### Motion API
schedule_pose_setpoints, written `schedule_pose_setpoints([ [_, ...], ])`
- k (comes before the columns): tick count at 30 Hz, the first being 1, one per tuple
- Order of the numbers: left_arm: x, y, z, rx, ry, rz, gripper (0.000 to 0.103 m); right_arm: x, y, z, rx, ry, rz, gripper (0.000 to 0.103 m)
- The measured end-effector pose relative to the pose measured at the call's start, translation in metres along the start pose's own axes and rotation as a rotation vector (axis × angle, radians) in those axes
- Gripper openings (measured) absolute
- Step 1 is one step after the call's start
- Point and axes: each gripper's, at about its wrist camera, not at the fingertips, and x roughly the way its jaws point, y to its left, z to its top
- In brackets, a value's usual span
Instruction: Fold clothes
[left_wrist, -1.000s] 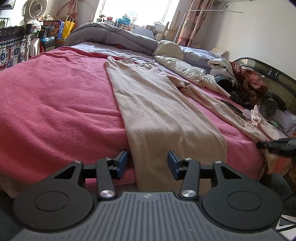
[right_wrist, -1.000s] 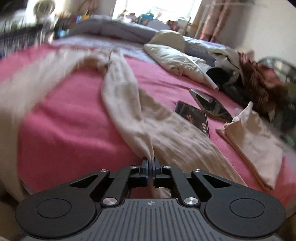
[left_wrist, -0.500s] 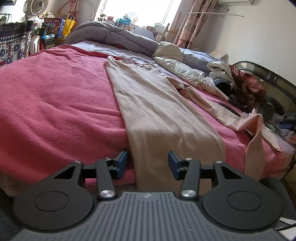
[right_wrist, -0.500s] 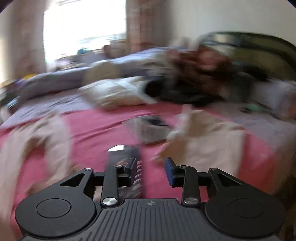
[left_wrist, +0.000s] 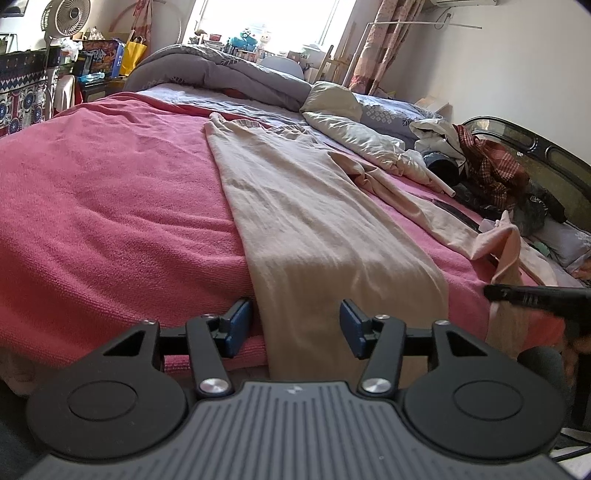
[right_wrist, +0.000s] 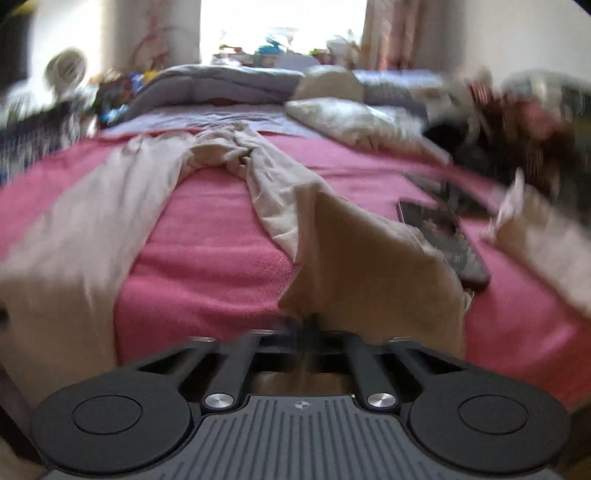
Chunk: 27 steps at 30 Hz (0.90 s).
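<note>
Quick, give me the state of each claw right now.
Left claw: jaws opening, pads clear of the beige trousers lying between them; holding nothing.
Right claw: shut on one beige trouser leg.

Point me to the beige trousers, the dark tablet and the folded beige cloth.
beige trousers (left_wrist: 317, 229), left wrist view, middle of the flat near leg.
dark tablet (right_wrist: 447, 240), right wrist view, centre of its screen.
folded beige cloth (right_wrist: 543, 243), right wrist view, blurred top face.
</note>
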Motion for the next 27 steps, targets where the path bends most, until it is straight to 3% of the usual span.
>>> schedule_pose_setpoints([
  [2, 0.0, 0.001, 0.0, -0.004, -0.001, -0.002, 0.057, -0.017, -0.018, 0.015, 0.083, -0.047, 0.067, 0.005],
  [6, 0.001, 0.001, 0.0, -0.007, -0.002, -0.004, 0.057, -0.074, -0.09, 0.043, 0.415, -0.237, 0.372, 0.006],
  [7, 0.001, 0.001, 0.0, -0.007, -0.002, -0.004, 0.058, -0.081, -0.108, 0.045, 0.479, -0.25, 0.366, 0.006],
  [8, 0.001, 0.001, 0.0, -0.008, -0.003, -0.006, 0.058, -0.084, -0.12, 0.044, 0.488, -0.247, 0.281, 0.006],
  [10, 0.001, 0.001, 0.0, -0.008, -0.003, -0.009, 0.059, -0.079, -0.134, 0.04, 0.417, -0.198, 0.015, 0.006],
  [12, 0.001, 0.001, 0.0, -0.009, -0.003, -0.011, 0.059, -0.058, -0.139, 0.029, 0.314, -0.07, -0.228, 0.008],
  [13, 0.001, 0.002, 0.0, -0.01, -0.003, -0.011, 0.059, -0.046, -0.143, 0.022, 0.297, -0.005, -0.299, 0.013],
  [15, 0.002, 0.001, 0.0, -0.008, -0.002, -0.01, 0.059, -0.027, -0.151, 0.009, 0.323, 0.083, -0.344, 0.027],
  [17, 0.002, 0.001, 0.001, -0.005, -0.002, -0.008, 0.059, -0.017, -0.153, 0.0, 0.346, 0.117, -0.378, 0.053],
  [20, 0.002, 0.001, 0.001, -0.006, -0.001, -0.009, 0.059, -0.022, -0.148, -0.004, 0.32, 0.081, -0.446, 0.067],
  [24, 0.002, 0.001, 0.002, -0.007, -0.002, -0.01, 0.059, -0.038, -0.119, 0.005, 0.05, -0.08, -0.474, 0.071],
  [27, 0.003, 0.001, 0.002, -0.007, -0.002, -0.013, 0.061, -0.055, -0.07, -0.007, -0.314, -0.167, -0.304, 0.071],
])
